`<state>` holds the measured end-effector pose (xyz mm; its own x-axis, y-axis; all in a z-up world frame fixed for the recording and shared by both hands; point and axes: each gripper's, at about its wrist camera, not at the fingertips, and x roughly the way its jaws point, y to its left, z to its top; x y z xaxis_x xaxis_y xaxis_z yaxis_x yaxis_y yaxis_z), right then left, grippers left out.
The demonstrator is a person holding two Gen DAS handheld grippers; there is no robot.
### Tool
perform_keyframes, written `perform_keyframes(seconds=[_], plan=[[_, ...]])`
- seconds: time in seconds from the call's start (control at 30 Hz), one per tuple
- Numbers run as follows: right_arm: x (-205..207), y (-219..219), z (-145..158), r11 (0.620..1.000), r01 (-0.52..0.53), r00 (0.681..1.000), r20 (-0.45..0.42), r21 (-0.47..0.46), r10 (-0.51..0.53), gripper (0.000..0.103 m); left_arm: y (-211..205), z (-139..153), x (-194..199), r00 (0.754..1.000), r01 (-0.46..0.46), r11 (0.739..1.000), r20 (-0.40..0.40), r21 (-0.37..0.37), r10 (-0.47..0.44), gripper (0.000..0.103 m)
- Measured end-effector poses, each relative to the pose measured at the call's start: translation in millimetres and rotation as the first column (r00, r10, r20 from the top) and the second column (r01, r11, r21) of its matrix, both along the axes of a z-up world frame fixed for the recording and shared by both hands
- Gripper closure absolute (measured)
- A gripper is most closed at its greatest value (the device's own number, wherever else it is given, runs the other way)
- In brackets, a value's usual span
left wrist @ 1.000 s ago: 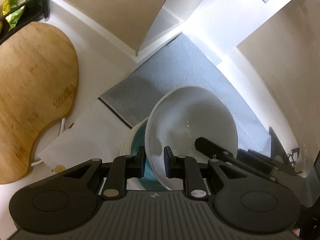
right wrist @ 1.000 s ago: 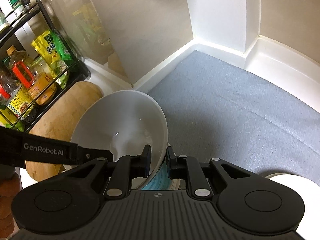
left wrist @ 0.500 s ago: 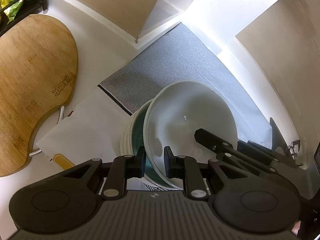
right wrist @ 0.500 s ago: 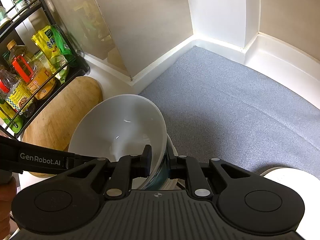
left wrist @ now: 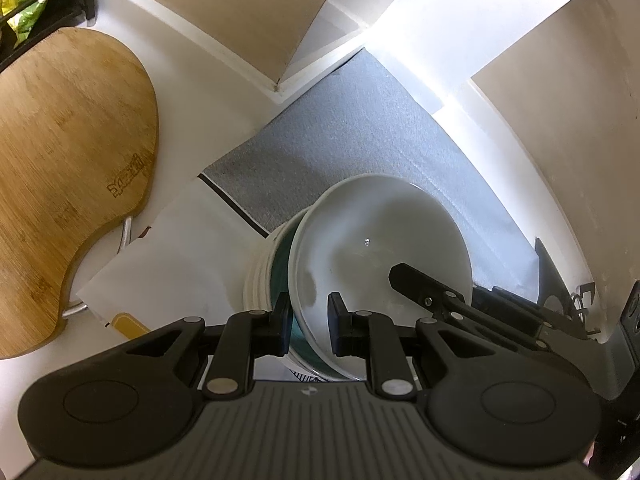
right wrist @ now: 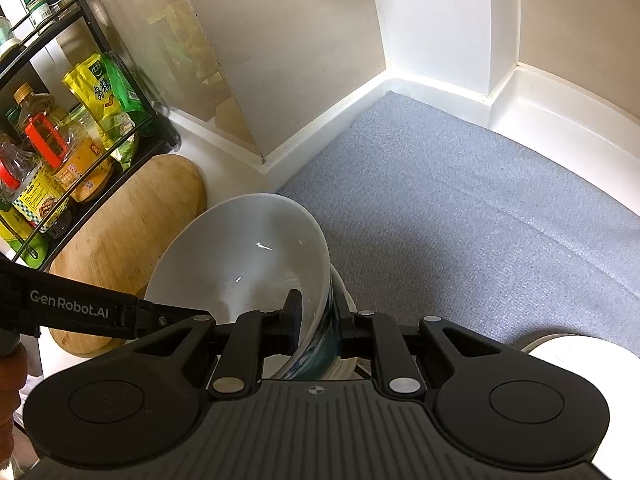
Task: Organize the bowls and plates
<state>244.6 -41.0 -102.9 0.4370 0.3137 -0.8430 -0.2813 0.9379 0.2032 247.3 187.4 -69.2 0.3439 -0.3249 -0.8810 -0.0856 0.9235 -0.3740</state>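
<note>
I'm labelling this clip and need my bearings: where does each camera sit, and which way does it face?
Left wrist: on the left gripper, looking steeply down at the white bowl it clamps, cutting board left; the right gripper's fingers show.
Right wrist: on the right gripper, looking down at the same bowl, spice rack left; the left gripper's arm shows.
Shared: bowl, stack beneath, board, grey mat.

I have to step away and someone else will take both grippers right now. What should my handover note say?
Left gripper: shut on the rim of the white bowl, near side.
Right gripper: shut on the opposite rim of the same bowl.
Things: the bowl sits tilted on the stack of bowls, at the edge of the grey mat. Another white dish lies at the right.
Done: bowl brought onto the stack.
Left: settle it level, release both grippers, then deal with the other dish.
</note>
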Motion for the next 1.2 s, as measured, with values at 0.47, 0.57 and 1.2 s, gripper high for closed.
perform_keyframes(seconds=[0.47,0.57,1.2], plan=[[2,3,4,1.000,-0.012,1.000,0.023,-0.026,0.012,0.071,3,4,2,1.000,-0.017,1.000,0.000,-0.002,0.017,0.083],[1,3,8,0.998,-0.025,0.997,0.078,-0.051,0.029,0.069,3,10,1,0.999,-0.026,0.999,0.035,0.019,0.026,0.082],[-9,-18,7,0.998,0.050,0.998,0.025,-0.023,-0.050,0.055,-7,24,-7,0.985,-0.069,0.976,0.171,0.205,0.034,0.000]])
